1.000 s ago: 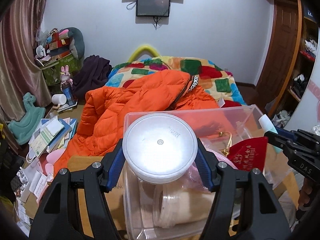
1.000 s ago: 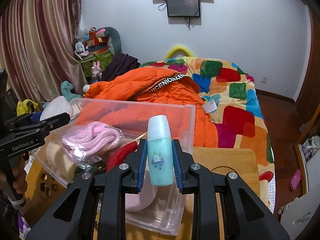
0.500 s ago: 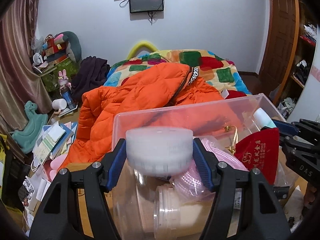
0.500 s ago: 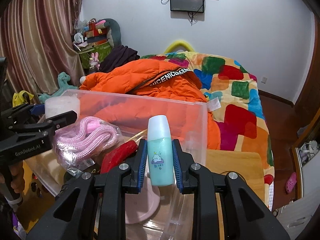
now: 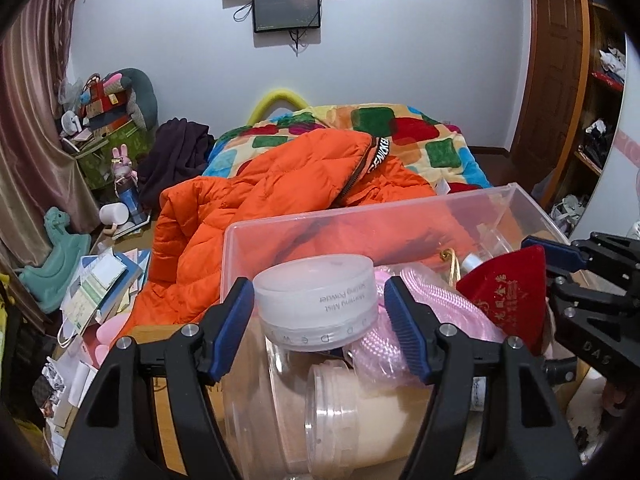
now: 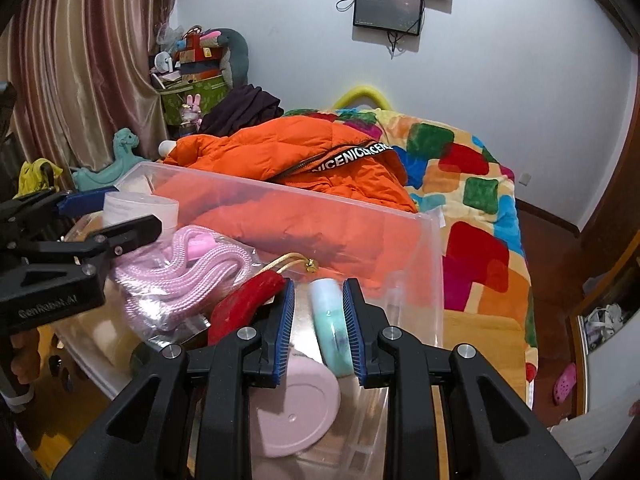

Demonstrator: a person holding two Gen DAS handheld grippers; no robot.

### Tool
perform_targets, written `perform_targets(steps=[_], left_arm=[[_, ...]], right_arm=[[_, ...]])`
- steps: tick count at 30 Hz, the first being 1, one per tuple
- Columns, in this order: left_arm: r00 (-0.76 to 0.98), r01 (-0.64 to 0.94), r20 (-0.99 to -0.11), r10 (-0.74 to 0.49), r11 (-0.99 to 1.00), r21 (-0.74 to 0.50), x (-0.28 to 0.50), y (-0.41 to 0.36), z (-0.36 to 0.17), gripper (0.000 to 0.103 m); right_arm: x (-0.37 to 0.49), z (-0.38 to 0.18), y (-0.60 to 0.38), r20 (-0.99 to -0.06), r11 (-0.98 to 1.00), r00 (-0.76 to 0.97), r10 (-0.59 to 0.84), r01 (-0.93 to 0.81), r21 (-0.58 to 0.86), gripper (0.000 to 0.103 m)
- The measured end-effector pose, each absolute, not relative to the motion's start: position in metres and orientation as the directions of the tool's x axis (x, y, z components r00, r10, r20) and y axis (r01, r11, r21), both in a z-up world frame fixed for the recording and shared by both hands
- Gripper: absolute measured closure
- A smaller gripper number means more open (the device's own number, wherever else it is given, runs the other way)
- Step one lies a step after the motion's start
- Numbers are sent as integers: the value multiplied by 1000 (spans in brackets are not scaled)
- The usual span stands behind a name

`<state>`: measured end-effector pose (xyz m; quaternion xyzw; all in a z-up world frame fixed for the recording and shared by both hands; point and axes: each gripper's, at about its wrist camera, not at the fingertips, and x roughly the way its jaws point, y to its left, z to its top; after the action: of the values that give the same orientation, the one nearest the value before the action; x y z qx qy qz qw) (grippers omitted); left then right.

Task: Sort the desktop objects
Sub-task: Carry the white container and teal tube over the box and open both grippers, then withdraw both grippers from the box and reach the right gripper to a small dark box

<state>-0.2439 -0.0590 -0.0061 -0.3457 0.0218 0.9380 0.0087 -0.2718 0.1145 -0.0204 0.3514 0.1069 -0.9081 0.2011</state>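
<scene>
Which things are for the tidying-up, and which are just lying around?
For the job: powder jar, green bottle, clear box, pink rope, red pouch.
Just lying about: orange jacket, patchwork blanket, teal rocking horse.

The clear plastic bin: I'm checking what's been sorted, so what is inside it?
Inside the clear plastic bin: pink cord in a bag, red pouch, pink lid, teal bottle, white jar, clear jar. Anything under them is hidden.

Place: a lived-in home bedroom.
Bed: beyond the jaws, patchwork quilt, orange jacket on it.
Wall: screen mounted high.
Left of jaws: curtain, piled toys.
</scene>
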Motion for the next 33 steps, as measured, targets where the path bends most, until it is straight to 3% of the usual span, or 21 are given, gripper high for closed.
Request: perform_targets(steps=[4,6,8,21,33], left_arm=[[-766,-42,-642,13,-999,31,-234,-56,0,21],[-772,-52,-635,27,-998,21,-227,-55,5,17],[-779,-61,-626,37,-998,17,-219,-54,10,16],[-813,-84,-580,49,-996,34,-161,-44,28,11],[-791,-76,-610,45,-997,26,-123,-58,-9,10]], right_arm=[[-259,-12,122,-668,-903,-685,-290,427,-46,73],[-251,-6,126,-658,-908,-695,-291,418,-40,60],[-241,1,131,-643,-911,-705,-298,412,-30,55],[-177,25,144,-586,-920,-749,-311,393,-14,50],[-159,-26,127,-680,-924,-659,-321,376,72,50]])
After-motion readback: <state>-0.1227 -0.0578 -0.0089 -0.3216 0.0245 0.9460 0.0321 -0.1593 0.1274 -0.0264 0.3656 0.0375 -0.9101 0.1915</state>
